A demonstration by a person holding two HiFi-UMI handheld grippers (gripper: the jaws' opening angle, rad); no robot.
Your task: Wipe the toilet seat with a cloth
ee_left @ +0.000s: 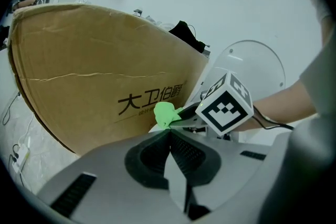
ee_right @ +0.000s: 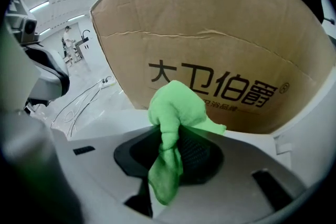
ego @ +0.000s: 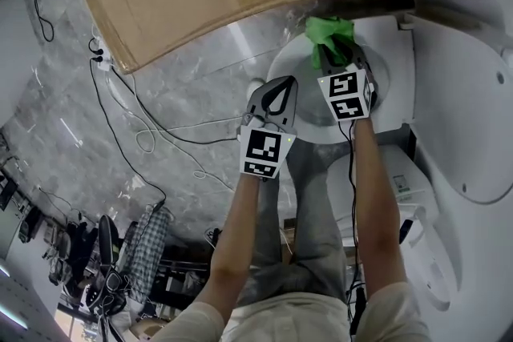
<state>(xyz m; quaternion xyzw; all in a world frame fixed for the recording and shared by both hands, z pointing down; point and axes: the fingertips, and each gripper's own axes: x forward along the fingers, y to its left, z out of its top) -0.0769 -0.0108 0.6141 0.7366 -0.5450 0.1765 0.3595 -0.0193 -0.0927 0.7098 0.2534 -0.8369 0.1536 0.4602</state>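
Cloth (ee_right: pixel 176 110), pinched by one fold in the right claw (ee_right: pixel 169 136), may pull free under toilet seat (ego: pixel 292 64) drag; left claw (ee_left: pixel 169 132) sits closed, empty.

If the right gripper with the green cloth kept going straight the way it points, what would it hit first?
Most likely the brown cardboard box, which fills the view straight ahead of the right gripper; the green cloth in its jaws would touch first. Distance is hard to judge.

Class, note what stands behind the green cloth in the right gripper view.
A cardboard box with dark print stands behind the green cloth, which the right gripper grips. The cloth hides part of the box's small print and lower edge.
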